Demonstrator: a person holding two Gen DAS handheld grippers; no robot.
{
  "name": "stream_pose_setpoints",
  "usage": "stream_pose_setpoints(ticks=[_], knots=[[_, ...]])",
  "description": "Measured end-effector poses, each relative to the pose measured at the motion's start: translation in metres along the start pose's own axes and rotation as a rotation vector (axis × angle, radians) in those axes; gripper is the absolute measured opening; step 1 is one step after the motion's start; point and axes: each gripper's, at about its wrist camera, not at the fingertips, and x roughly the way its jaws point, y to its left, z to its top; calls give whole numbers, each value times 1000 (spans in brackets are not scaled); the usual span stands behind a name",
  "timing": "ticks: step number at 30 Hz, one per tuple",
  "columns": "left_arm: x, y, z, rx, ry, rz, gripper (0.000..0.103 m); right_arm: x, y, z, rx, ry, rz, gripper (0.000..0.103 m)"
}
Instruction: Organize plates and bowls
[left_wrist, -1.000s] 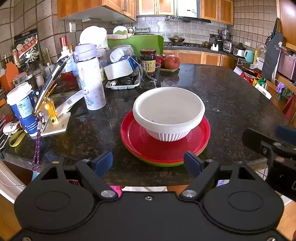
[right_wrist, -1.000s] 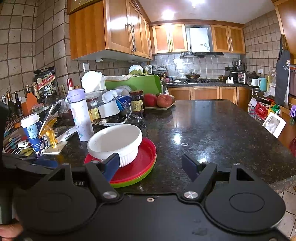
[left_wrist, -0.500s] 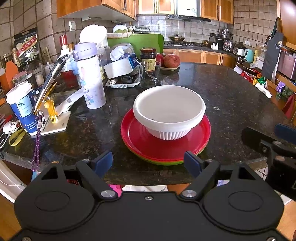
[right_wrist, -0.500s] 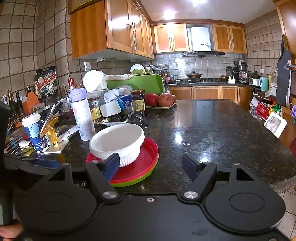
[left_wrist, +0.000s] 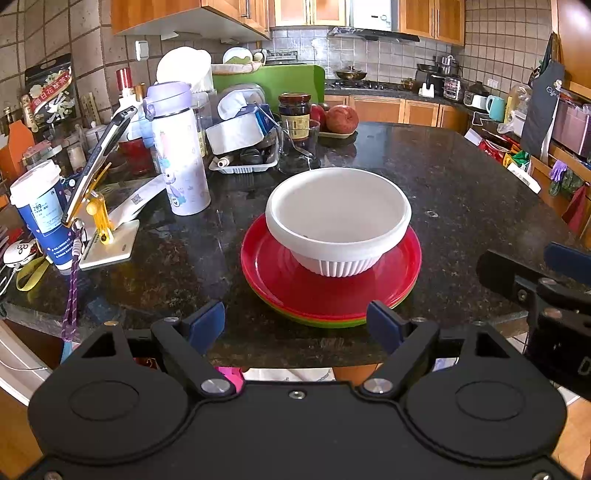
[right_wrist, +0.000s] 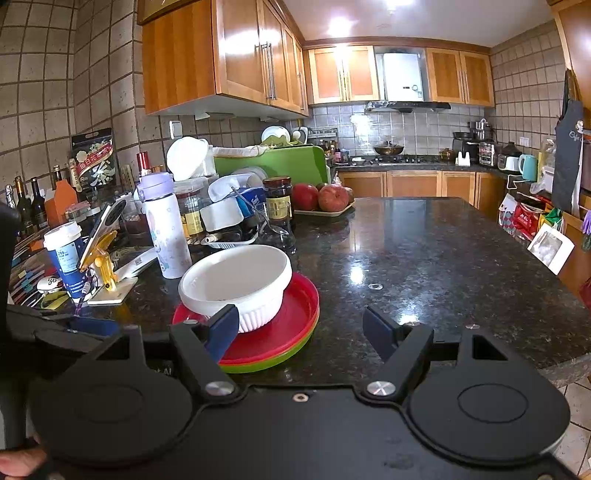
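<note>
My left camera sits low at the counter's (left_wrist: 461, 192) near edge and looks straight across it, close to the white bowl (left_wrist: 338, 225). My right camera sits just beside it, higher, looking the same way. Both see that bowl (right_wrist: 236, 282) and the far stove wall.

Bowl (left_wrist: 338, 225) on the stack of plates (left_wrist: 330, 291), near the front edge of the counter (left_wrist: 461, 192). Left of the bowl and a little behind: bottle (left_wrist: 179, 147). Further left of the bowl: phone stand (left_wrist: 99, 221), then paper cup (left_wrist: 40, 210). Behind the bowl: glass (left_wrist: 297, 147), with tray (left_wrist: 243, 166) to its left and jar (left_wrist: 294, 112) just behind it. Behind the bowl and slightly right: apples (left_wrist: 341, 118). Right of the bowl: bare counter. Before the bowl, off the counter edge: left gripper (left_wrist: 295, 321), with right gripper (right_wrist: 295, 326) further right.
</note>
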Motion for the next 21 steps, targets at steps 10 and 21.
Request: stream_pose_setpoints(ticks=[10, 21], knots=[[2, 1, 0, 1, 4, 1, 83, 3, 2, 1, -2, 3, 6, 79], [8, 0, 3, 4, 18, 6, 83, 10, -3, 2, 5, 11, 6, 79]])
